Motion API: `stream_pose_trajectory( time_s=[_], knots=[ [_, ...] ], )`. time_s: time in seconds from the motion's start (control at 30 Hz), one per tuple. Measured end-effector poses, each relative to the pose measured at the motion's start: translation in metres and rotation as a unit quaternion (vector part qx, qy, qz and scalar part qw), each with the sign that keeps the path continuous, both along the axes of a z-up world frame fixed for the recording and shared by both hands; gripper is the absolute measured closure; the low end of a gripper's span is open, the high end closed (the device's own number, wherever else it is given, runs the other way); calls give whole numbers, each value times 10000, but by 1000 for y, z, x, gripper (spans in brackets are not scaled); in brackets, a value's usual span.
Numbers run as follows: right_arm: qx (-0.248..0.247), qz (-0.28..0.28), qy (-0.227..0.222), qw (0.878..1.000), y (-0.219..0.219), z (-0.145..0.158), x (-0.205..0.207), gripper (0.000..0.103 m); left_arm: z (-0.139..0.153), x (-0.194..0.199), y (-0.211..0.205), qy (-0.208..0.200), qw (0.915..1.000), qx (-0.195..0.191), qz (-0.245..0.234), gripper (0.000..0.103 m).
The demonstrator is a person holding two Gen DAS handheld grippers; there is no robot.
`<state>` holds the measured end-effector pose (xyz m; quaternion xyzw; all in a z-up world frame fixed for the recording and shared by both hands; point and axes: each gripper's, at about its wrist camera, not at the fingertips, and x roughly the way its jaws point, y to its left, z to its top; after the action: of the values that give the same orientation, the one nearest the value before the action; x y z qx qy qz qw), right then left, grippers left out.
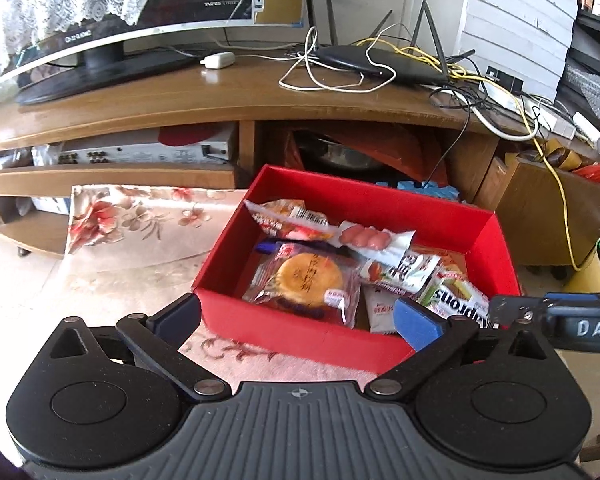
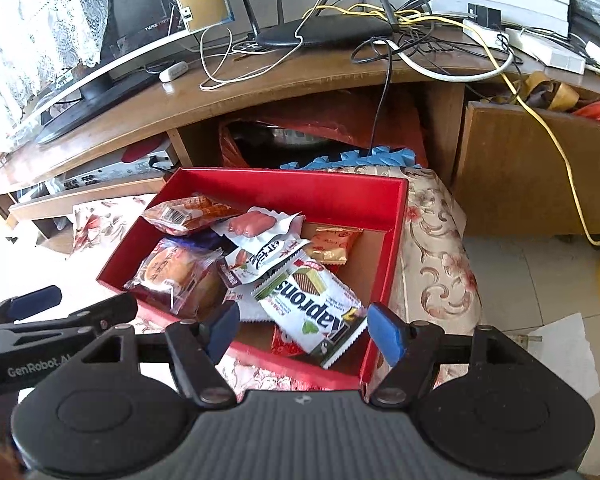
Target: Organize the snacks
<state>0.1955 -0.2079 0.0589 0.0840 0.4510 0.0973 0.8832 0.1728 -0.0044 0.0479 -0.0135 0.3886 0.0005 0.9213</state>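
Left jaws: my left gripper (image 1: 300,320) is spread as wide as it goes, nothing between the pads, hanging over the near wall of the red box (image 1: 300,334).
Right jaws: my right gripper (image 2: 302,330) stands about half open, empty too; the wafer pack (image 2: 312,304) shows in the gap, but the pads do not touch it.
Where the snacks are: all in the red box, which sits on a floral cloth (image 2: 440,264) in front of the wooden TV stand (image 1: 220,96).
The pile: round cake in clear wrap (image 1: 306,280) at the near left, sausage pack (image 1: 374,240) further back, an orange packet (image 1: 284,216) leaning in the far left corner.
Key relation: the wafer pack lies ahead of and below my right jaws, its long axis running from the box's middle toward the near right corner, slanted across my jaw line. I reckon the right hand is the nearer one; the cake falls to my left.
Next move, my guess: a roll of the right wrist to square the pads across the pack's short side.
Only the right view shows: a small gold-and-red packet (image 2: 334,244) on the bare floor of the box, far right.
Only the left view shows: the cake's printed top, face on.
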Motion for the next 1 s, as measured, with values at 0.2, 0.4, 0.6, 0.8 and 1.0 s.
stream_pose_trajectory(
  time_s=[0.2,0.4,0.6,0.8,1.0],
  knots=[
    [57,16,13,10000,0,0,-18,33,-3,-18,-4,-2,9999,118,-79,0],
    [96,3,21,10000,-2,0,-37,33,-8,-34,-9,86,9997,170,-134,0],
    [85,-3,79,9999,-4,-3,-53,33,-14,-46,-11,322,9991,265,-62,0],
    [67,46,109,9999,-3,-5,-65,33,-17,-63,-11,367,9989,237,-149,0],
    [45,75,137,9999,-2,-6,-76,32,-22,-74,-8,506,9986,156,-86,0]
  ],
)
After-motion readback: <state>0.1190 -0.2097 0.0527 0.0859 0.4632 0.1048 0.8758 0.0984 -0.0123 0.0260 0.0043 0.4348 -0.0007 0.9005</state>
